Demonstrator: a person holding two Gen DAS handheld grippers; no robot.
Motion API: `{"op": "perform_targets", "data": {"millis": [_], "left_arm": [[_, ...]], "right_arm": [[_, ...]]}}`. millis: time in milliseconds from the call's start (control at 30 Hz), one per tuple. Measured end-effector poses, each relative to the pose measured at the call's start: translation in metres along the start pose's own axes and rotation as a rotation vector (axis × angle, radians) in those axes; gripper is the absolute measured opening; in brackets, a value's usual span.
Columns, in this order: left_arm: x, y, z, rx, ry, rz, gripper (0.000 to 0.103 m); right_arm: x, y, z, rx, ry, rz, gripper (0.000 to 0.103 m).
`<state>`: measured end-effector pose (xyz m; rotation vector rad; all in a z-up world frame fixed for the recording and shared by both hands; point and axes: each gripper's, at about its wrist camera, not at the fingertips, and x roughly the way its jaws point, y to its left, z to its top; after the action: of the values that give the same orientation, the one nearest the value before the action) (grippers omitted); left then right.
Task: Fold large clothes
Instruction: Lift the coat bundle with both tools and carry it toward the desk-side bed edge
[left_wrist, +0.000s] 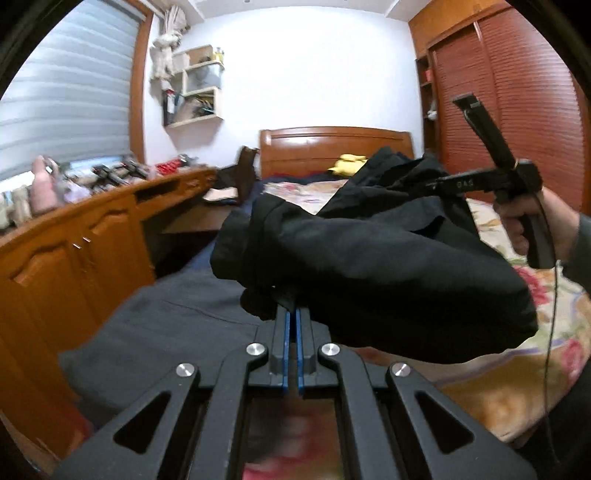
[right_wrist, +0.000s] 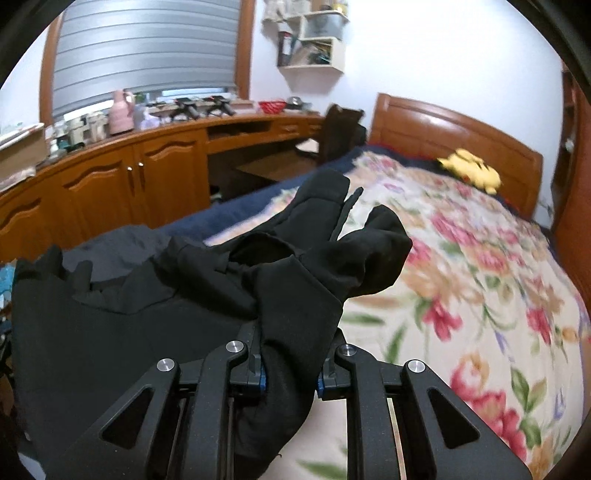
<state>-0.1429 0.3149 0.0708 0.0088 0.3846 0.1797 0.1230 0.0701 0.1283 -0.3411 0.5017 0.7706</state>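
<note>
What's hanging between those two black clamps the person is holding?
A black garment hangs bunched between them, above the floral bedspread. The left wrist view shows it running from the left gripper up to the right gripper; each is shut on the cloth.

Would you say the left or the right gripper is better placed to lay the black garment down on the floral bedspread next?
Probably right: the right gripper, clamping the black garment, hangs over open floral bedspread; the left gripper sits nearer the bed's edge.

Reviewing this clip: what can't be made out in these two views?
- Left wrist view: left fingers' tips, buried in the black garment.
- Right wrist view: right fingers' tips, covered by the garment bunched between them.
- Both views: what kind of garment it is; it is crumpled.
- Left wrist view: desk clutter, blurred.
</note>
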Motion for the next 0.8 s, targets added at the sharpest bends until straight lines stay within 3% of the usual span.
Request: {"op": "perform_targets", "data": {"millis": [200, 467, 567, 667, 800], "left_arm": [[-0.004, 0.064, 0.002, -0.016, 0.006, 0.143, 0.000], [-0.005, 0.134, -0.018, -0.061, 0.048, 0.286, 0.000], [0.002, 0.154, -0.033, -0.081, 0.096, 0.342, 0.000], [0.009, 0.164, -0.052, -0.120, 0.131, 0.346, 0.000], [0.009, 0.160, -0.059, -0.131, 0.139, 0.350, 0.001]], "right_arm": [[0.037, 0.067, 0.046, -0.066, -0.025, 0.052, 0.015], [0.088, 0.150, 0.078, -0.142, -0.039, 0.135, 0.015], [0.107, 0.169, 0.082, -0.128, -0.032, 0.167, 0.015], [0.135, 0.189, 0.071, -0.117, 0.012, 0.178, 0.016], [0.169, 0.204, 0.050, -0.134, 0.123, 0.089, 0.024]]}}
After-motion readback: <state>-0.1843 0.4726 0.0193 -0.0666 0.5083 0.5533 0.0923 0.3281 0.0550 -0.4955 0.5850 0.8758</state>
